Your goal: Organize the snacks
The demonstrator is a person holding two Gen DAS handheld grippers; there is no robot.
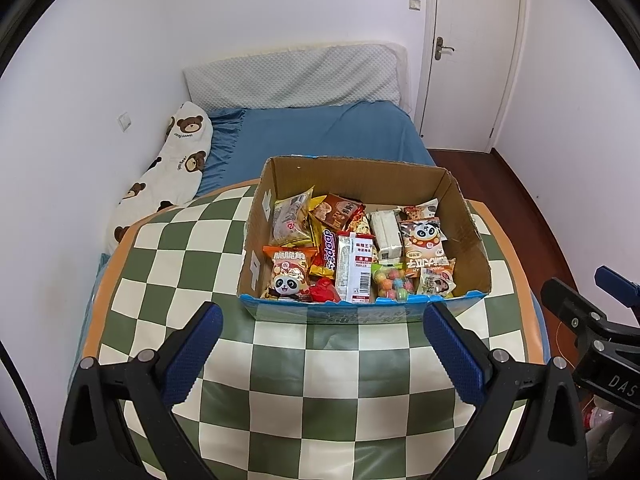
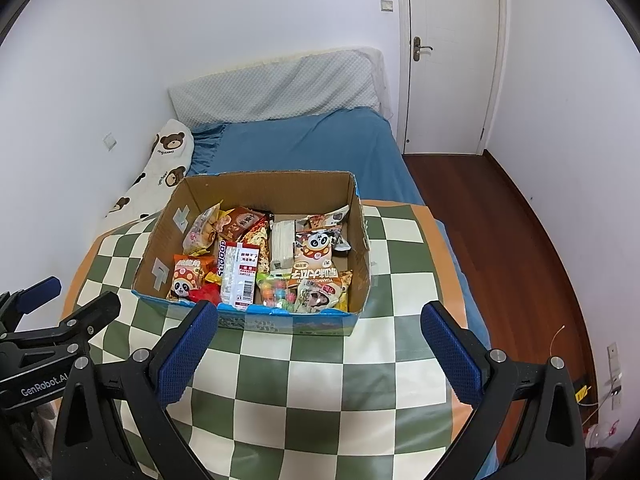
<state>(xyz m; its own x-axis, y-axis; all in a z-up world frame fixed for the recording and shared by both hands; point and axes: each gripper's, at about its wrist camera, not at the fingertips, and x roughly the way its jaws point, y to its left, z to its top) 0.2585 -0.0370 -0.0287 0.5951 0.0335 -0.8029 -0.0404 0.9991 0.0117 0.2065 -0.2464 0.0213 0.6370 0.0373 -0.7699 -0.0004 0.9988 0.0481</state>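
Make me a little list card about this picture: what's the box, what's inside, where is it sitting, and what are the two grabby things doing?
box: open cardboard box, blue printed front
inside: many snack packets, including a panda packet, a bag of colourful candy balls and a white barcode packet
sitting on: green and cream checkered cloth
behind: bed with blue sheet, bear pillow
left gripper: open, empty, short of the box
right gripper: open, empty, short of the box

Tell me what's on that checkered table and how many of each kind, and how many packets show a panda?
Cardboard box: 1
Panda packets, orange one and pale one, both inside the box: 2
Open grippers above the table, left gripper and right gripper: 2
Total: 5
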